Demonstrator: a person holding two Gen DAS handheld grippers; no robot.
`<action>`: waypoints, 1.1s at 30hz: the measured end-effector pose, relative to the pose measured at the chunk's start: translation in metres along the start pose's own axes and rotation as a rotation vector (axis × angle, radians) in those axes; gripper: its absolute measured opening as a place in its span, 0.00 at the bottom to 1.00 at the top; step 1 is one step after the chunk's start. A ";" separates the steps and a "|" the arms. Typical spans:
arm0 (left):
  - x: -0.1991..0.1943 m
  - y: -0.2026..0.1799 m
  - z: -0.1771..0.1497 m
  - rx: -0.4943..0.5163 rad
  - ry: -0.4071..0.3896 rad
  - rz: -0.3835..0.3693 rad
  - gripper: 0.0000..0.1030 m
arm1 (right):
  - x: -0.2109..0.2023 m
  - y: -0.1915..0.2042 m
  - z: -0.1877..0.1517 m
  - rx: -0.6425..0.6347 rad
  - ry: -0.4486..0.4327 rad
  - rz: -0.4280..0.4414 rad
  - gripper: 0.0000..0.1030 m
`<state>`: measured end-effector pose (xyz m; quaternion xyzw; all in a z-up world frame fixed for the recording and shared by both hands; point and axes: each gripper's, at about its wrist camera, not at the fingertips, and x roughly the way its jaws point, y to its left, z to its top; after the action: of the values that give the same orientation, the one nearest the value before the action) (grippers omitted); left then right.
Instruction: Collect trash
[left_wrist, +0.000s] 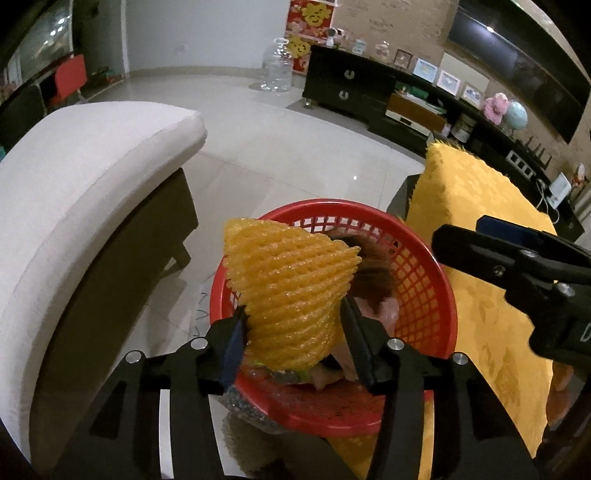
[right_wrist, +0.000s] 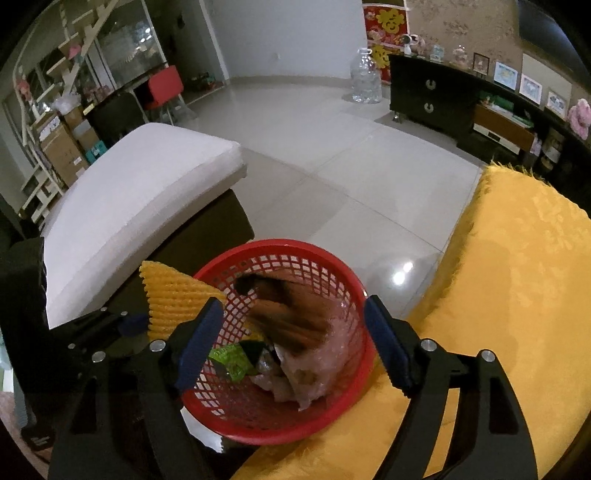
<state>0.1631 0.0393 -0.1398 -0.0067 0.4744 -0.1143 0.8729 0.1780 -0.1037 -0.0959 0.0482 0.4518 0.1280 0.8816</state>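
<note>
The red basket (right_wrist: 280, 417) already holds wrappers and a brown item. The left gripper (left_wrist: 295, 339) stands spread around the yellow foam net (left_wrist: 291, 288), above the basket; the right gripper (right_wrist: 295, 343) is spread, empty

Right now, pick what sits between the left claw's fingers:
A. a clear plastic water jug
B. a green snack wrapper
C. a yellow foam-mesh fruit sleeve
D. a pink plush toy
C: the yellow foam-mesh fruit sleeve stands between the fingers of the left claw, above the red plastic mesh basket.
</note>
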 end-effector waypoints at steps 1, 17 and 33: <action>0.000 0.001 0.000 -0.006 0.001 0.000 0.49 | -0.001 -0.001 0.000 0.002 -0.003 0.001 0.74; -0.057 0.005 0.008 -0.027 -0.113 0.043 0.75 | -0.064 -0.014 -0.021 0.041 -0.141 -0.083 0.86; -0.159 -0.016 -0.010 0.013 -0.299 0.195 0.87 | -0.143 -0.006 -0.054 0.055 -0.286 -0.105 0.93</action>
<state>0.0681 0.0576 -0.0117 0.0279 0.3368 -0.0300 0.9407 0.0557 -0.1502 -0.0163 0.0663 0.3267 0.0612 0.9408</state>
